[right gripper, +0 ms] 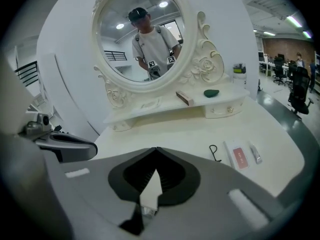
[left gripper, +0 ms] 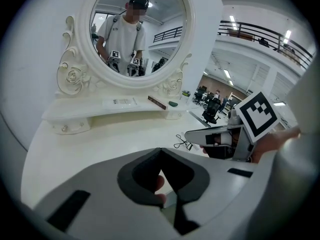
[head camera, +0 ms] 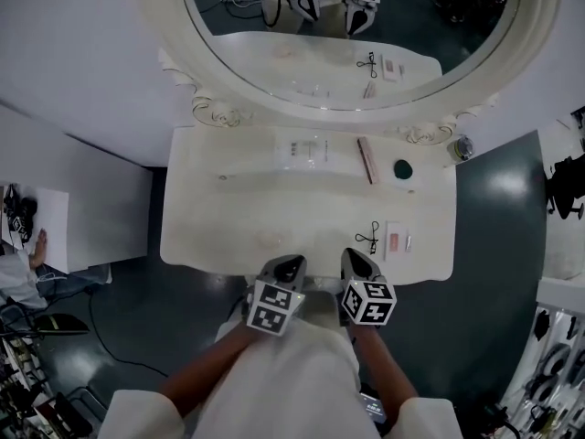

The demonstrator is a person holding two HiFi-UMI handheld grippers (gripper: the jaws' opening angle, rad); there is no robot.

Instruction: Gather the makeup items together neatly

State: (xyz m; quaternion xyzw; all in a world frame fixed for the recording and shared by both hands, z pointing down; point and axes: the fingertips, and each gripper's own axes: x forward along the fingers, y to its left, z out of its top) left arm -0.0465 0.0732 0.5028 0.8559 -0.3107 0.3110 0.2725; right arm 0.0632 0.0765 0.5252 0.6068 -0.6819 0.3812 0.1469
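Though white — vanity top [head camera: 228, 218], dark floor [head camera: 498, 327].

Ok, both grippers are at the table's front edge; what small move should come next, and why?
Probably open the right gripper and ease it forward to the eyelash curler. Its fingers are shut and empty, the curler lies just ahead of it, and the makeup items are scattered: the pink-patched card beside it, the brown stick up on the shelf.
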